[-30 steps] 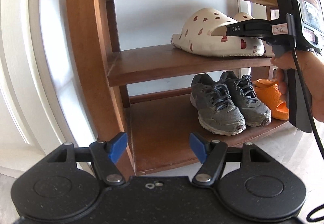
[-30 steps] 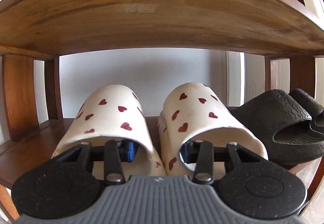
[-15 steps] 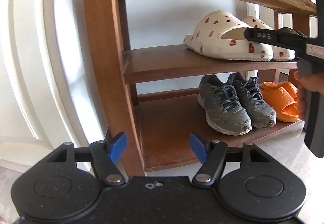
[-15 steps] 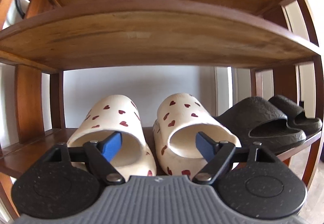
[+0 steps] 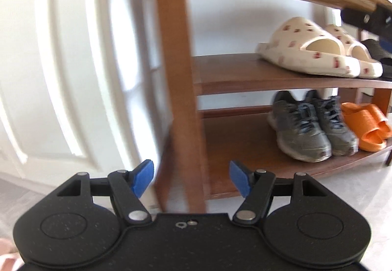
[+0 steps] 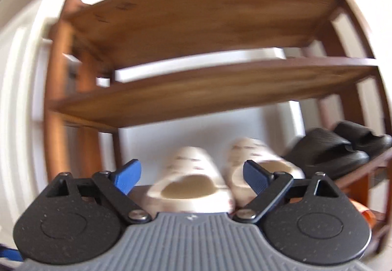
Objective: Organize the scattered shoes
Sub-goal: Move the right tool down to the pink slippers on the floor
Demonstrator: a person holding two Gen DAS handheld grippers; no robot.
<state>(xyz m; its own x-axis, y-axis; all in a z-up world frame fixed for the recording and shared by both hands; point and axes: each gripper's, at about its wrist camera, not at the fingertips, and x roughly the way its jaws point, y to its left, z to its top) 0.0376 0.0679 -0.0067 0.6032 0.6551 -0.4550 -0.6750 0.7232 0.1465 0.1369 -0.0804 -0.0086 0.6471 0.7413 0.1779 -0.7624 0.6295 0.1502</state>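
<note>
A pair of cream slippers with red hearts (image 5: pixel 316 50) (image 6: pixel 193 182) stands side by side on a middle shelf of the wooden shoe rack (image 5: pixel 269 80) (image 6: pixel 196 89). My right gripper (image 6: pixel 191 176) hangs a little in front of them, its jaws still opening, with nothing pressed between the blue pads. My left gripper (image 5: pixel 191 181) is open and empty, low by the rack's left post (image 5: pixel 176 75). The right gripper's black body (image 5: pixel 367 18) shows at the left view's right edge.
Black slides (image 6: pixel 335 151) (image 5: pixel 377 53) sit right of the cream pair. On the shelf below stand grey sneakers (image 5: pixel 306 124) and orange slides (image 5: pixel 365 124). A white panelled door (image 5: pixel 61 63) is left of the rack. Pale floor (image 5: pixel 343 192) lies in front.
My right gripper let go of the cream slippers, opened wide and drew back from the shelf. My left gripper swung leftward, so the rack now sits further right in its view.
</note>
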